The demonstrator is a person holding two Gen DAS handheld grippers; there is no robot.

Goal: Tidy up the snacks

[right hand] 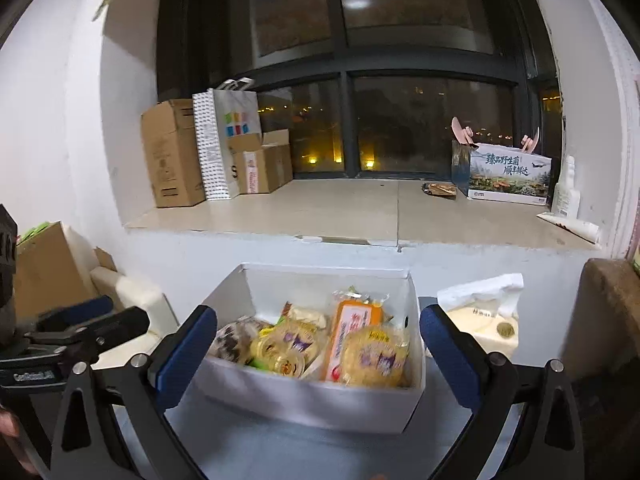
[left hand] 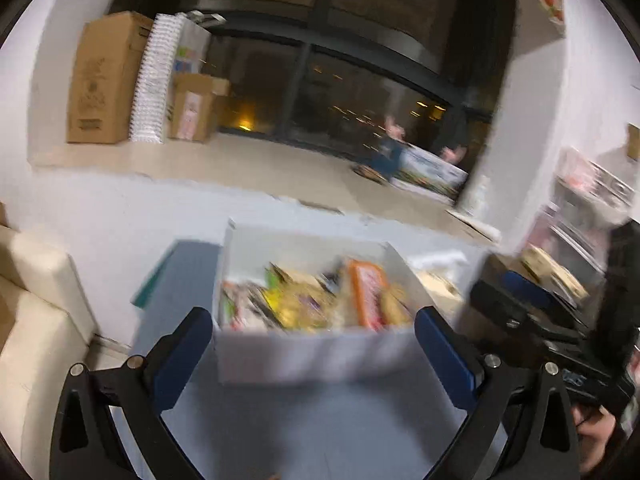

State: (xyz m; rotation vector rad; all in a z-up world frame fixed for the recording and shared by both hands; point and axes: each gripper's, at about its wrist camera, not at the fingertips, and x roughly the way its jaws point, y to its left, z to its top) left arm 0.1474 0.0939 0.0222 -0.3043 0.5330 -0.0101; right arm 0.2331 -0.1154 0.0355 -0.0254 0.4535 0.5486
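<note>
A white open box (right hand: 312,400) stands on a pale blue-grey table, filled with several wrapped snacks: an orange packet (right hand: 352,332), round yellow cakes (right hand: 374,358) and a dark speckled pack (right hand: 236,340). My right gripper (right hand: 318,344) is open and empty, its blue pads either side of the box's near wall. In the blurred left wrist view the same box (left hand: 304,356) sits between the open, empty fingers of my left gripper (left hand: 312,340). The orange packet (left hand: 366,296) shows there too. The right gripper's body (left hand: 532,312) shows at the right of that view.
A tissue box (right hand: 480,320) stands right of the snack box. Behind is a window sill (right hand: 340,208) with cardboard boxes (right hand: 172,152), a paper bag (right hand: 228,140) and a printed carton (right hand: 508,176). A cream foam block (right hand: 132,304) and a brown box (right hand: 44,264) lie at left.
</note>
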